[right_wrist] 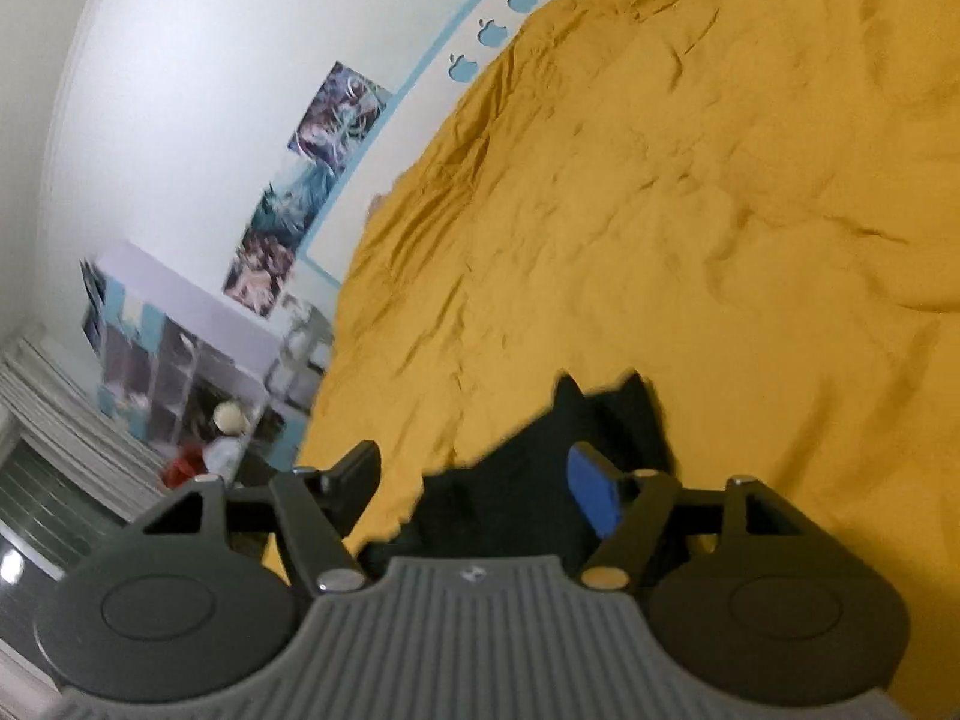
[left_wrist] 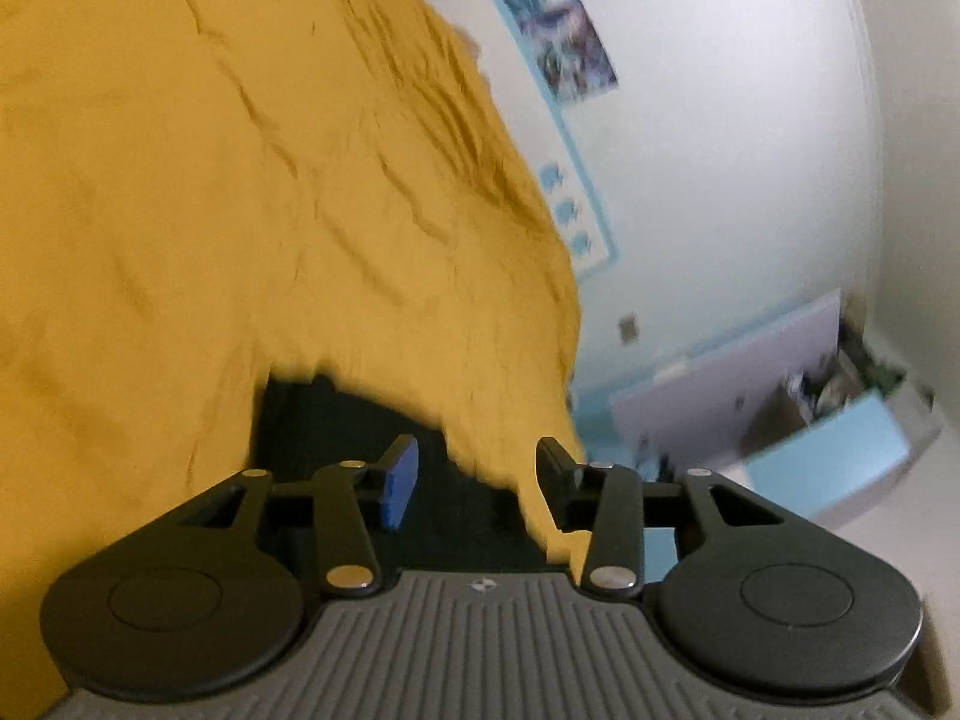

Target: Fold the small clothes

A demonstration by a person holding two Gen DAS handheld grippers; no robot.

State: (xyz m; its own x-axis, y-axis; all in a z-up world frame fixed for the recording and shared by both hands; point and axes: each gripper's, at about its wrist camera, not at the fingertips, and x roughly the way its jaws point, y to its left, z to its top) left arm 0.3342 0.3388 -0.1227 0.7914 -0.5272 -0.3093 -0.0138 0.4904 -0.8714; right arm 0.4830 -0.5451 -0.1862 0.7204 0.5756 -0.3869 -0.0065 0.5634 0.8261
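Right now one mustard-yellow bedspread [left_wrist: 240,210] covers the bed and fills most of what can be seen. One small black garment [right_wrist: 540,468] lies on it, at the near edge of the yellow cloth, directly under both grippers.

Over that garment the left gripper [left_wrist: 474,474] has its jaws apart, with one blue pad [left_wrist: 401,483] showing on the left finger; black cloth lies below the gap, but the pads do not press on it. The right gripper [right_wrist: 474,474] also stands with jaws apart, wider, again with one blue pad [right_wrist: 594,495] showing, and the dark cloth sits loose beneath them rather than pinched.

Beyond the bedspread's far edge, a pale wall carries a column of three posters [right_wrist: 300,192] and a light-blue-framed panel with three blue apple shapes [right_wrist: 486,30]. Further along from the bed stands one open shelf unit [right_wrist: 174,372], its contents too blurred to count.
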